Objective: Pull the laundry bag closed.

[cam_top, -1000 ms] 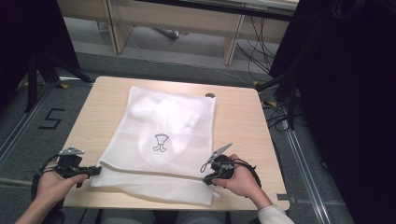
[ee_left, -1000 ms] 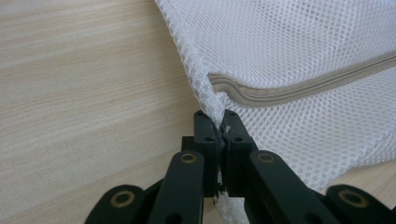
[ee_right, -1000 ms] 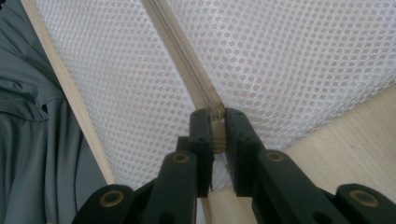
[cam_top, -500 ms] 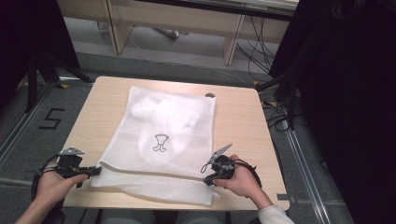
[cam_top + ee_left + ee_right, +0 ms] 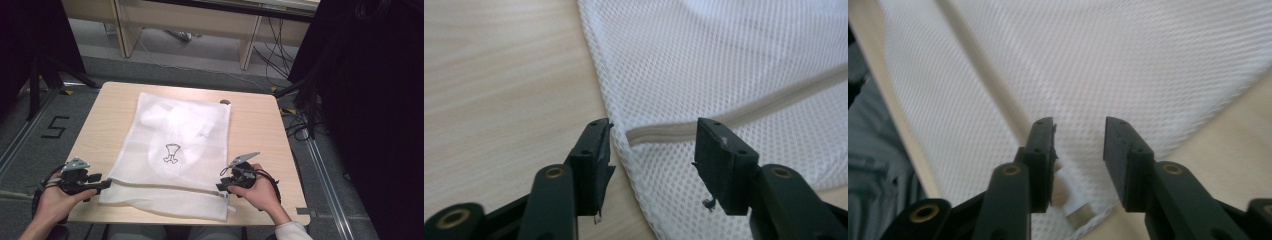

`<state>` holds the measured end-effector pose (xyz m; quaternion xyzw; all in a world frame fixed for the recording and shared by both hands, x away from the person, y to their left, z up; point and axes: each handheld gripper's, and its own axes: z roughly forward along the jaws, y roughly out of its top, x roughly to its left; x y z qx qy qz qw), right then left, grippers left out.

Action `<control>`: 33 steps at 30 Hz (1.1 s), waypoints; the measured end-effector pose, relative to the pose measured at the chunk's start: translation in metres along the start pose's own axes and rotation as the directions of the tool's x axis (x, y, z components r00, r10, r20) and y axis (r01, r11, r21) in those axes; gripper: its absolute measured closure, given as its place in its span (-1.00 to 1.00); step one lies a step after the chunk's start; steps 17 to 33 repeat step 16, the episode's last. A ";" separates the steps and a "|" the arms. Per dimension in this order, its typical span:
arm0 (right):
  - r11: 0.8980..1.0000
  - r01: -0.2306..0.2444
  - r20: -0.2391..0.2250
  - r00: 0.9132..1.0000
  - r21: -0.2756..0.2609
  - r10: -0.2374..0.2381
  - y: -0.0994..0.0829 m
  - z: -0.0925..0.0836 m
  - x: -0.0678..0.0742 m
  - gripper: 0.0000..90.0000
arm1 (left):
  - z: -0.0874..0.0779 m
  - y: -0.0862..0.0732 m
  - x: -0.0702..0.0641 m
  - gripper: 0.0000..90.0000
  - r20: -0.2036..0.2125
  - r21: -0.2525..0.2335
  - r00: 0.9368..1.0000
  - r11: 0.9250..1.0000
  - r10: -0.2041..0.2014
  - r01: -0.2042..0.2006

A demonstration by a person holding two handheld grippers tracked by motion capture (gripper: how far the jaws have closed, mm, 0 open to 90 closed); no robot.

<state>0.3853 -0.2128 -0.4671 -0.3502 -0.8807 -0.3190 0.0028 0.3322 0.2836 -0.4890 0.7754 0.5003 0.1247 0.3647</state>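
Jaws of both grippers have just been opening: the left gripper [image 5: 651, 165] is standing wide around the mesh laundry bag's [image 5: 175, 145] zipper end, gripping nothing, while the right gripper [image 5: 1078, 165] (probably clear of the mesh) is gaping at the bag's other near corner on the table [image 5: 260, 125].

Even soft light, dark margins, blurred close-ups
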 end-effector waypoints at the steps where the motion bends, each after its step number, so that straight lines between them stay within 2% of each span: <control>1: 0.999 -0.022 0.018 1.000 -0.033 0.023 -0.001 -0.002 -0.001 0.42 | 0.000 0.000 -0.001 0.02 -0.003 -0.043 0.999 0.999 -0.033 0.033; 2: 0.995 -0.042 0.038 0.998 -0.085 0.045 -0.002 -0.002 -0.003 0.41 | -0.002 -0.001 0.000 0.01 -0.004 -0.052 1.000 0.998 -0.031 0.031; 3: 0.992 -0.060 0.059 0.996 -0.108 0.066 -0.002 -0.004 -0.005 0.40 | -0.004 0.000 0.001 -0.03 -0.006 -0.054 1.000 0.998 -0.027 0.027; 4: 0.989 -0.085 0.079 0.992 -0.120 0.095 -0.003 -0.007 -0.006 0.38 | -0.002 -0.001 -0.001 -0.06 -0.009 -0.097 0.998 0.993 -0.062 0.061; 5: 0.983 -0.110 0.089 0.988 -0.144 0.124 -0.003 -0.008 -0.009 0.37 | -0.003 0.000 0.000 -0.09 -0.016 -0.092 0.998 0.994 -0.058 0.056; 7: 0.975 -0.130 0.122 0.981 -0.180 0.154 -0.007 -0.010 -0.016 0.36 | -0.003 0.000 0.000 -0.14 -0.026 -0.099 0.998 0.994 -0.055 0.052; 8: 0.968 -0.186 0.124 0.970 -0.166 0.208 -0.008 -0.013 -0.015 0.35 | -0.004 0.000 0.000 -0.15 -0.028 -0.106 0.998 0.993 -0.053 0.050; 9: 0.967 -0.176 0.155 0.966 -0.184 0.206 -0.011 -0.014 -0.022 0.35 | -0.004 0.000 0.000 -0.15 -0.034 -0.119 0.998 0.992 -0.051 0.047; 10: 0.958 -0.200 0.163 0.958 -0.207 0.236 -0.013 -0.014 -0.024 0.34 | -0.006 0.000 0.001 -0.16 -0.039 -0.101 0.999 0.995 -0.028 0.024; 11: 0.951 -0.218 0.168 0.952 -0.220 0.257 -0.015 -0.016 -0.027 0.34 | -0.006 0.000 0.001 -0.16 -0.042 -0.121 0.999 0.992 -0.033 0.028; 12: 0.953 -0.236 0.174 0.947 -0.188 0.268 -0.015 -0.021 -0.029 0.33 | -0.005 0.001 -0.001 -0.16 -0.038 -0.148 0.997 0.987 -0.061 0.055; 14: 0.945 -0.254 0.174 0.941 -0.207 0.291 -0.018 -0.025 -0.033 0.29 | -0.007 0.002 -0.001 -0.16 -0.067 -0.164 0.996 0.986 -0.050 0.038; 15: 0.946 -0.237 0.165 0.947 -0.221 0.276 -0.019 -0.026 -0.035 0.28 | -0.009 0.002 -0.001 -0.15 -0.096 -0.172 0.995 0.985 -0.041 0.024; 16: 0.941 -0.262 0.176 0.937 -0.214 0.301 -0.021 -0.027 -0.035 0.26 | -0.009 0.002 0.000 -0.15 -0.090 -0.194 0.995 0.981 -0.045 0.027; 33: 0.941 -0.262 0.176 0.937 -0.214 0.301 -0.021 -0.027 -0.035 0.26 | -0.009 0.002 0.000 -0.15 -0.090 -0.194 0.995 0.981 -0.045 0.027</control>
